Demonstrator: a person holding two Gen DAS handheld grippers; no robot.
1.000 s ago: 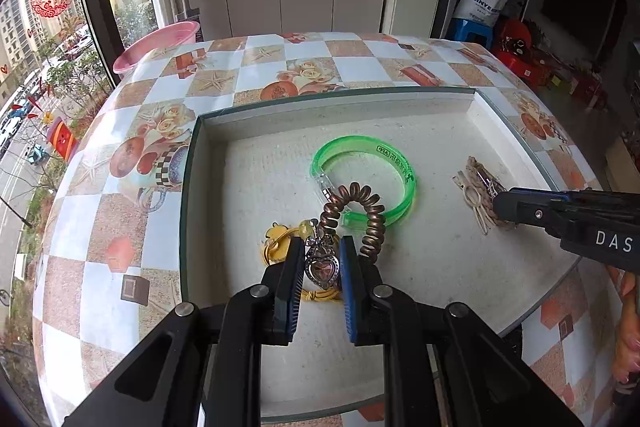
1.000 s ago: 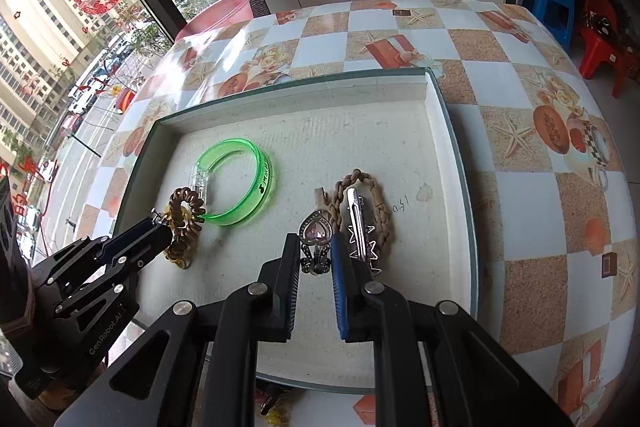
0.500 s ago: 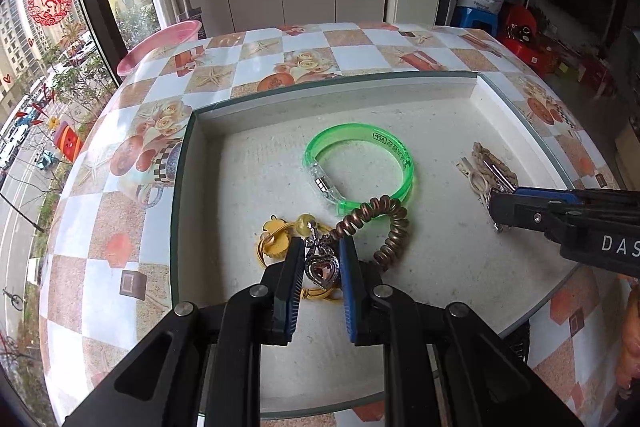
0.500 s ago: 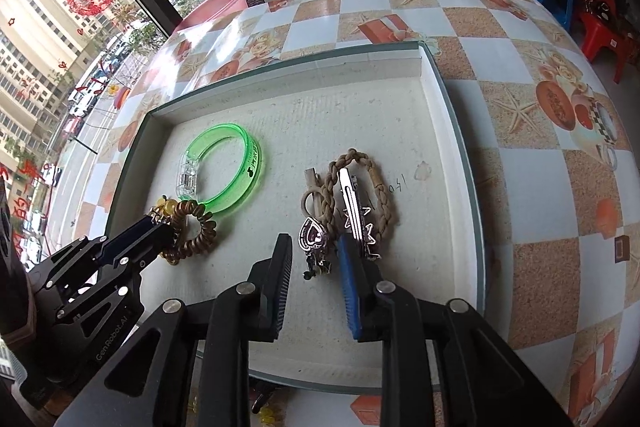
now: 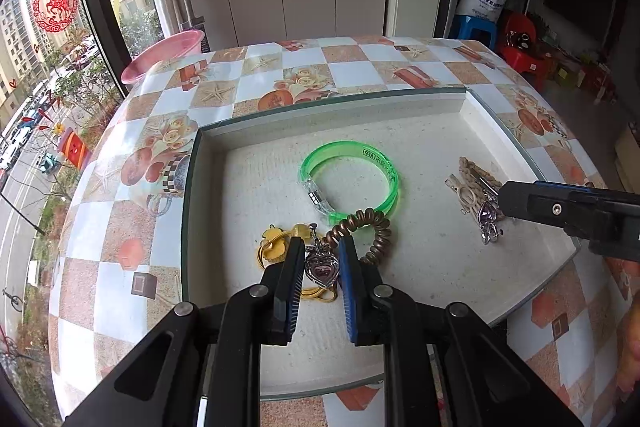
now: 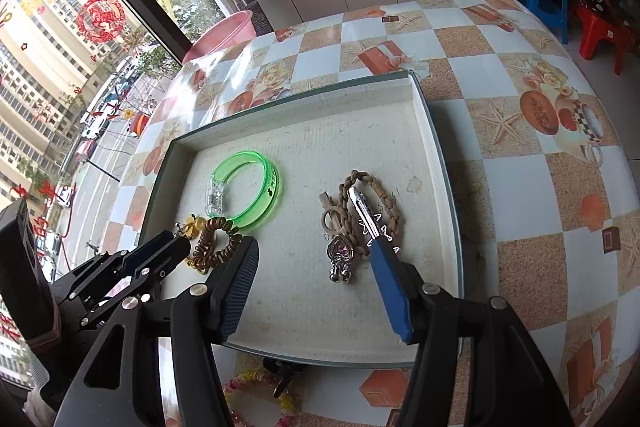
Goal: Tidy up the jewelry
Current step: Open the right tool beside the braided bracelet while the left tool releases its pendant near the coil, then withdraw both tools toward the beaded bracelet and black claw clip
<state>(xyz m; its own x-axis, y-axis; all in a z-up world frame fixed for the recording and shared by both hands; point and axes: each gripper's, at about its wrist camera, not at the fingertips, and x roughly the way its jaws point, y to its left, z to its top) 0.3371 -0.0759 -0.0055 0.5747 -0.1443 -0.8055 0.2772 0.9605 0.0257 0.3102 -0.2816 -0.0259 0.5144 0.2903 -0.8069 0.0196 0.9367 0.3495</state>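
A: Entry, both tongs. State?

B: Left gripper [image 5: 319,265] is pinched on a silver heart pendant [image 5: 321,264], held between the two pads close to the tray's near edge. Right gripper [image 6: 316,291] is spread wide, nothing between its pads.

A: Carrier?

B: White tray [image 5: 404,107] with a dark rim, on the checkered tablecloth [image 5: 172,99]. All the jewelry noted below lies on the tray floor.

A: Locations, item by item.

B: Green bangle [image 5: 349,183] sits mid-tray, toward the far edge from the left gripper. Brown coil hair tie [image 5: 370,231] touches the bangle's near side and lies just beside the left gripper's blue pad. Yellow charm piece [image 5: 276,247] lies toward the tray's left edge, partly under the left gripper's black finger.

A: Right side of the tray?

B: Braided brown loop [image 6: 370,207] with a silver hair clip [image 6: 366,213] lying across it. A second heart pendant [image 6: 340,257] lies flat at the loop's near-left end, inside the open span of the right gripper, touching neither pad.

A: Off the tray?

B: Beaded bracelet [image 6: 260,391] on the cloth beyond the tray's near edge. Pink basin [image 5: 164,55] at the table's far left corner.
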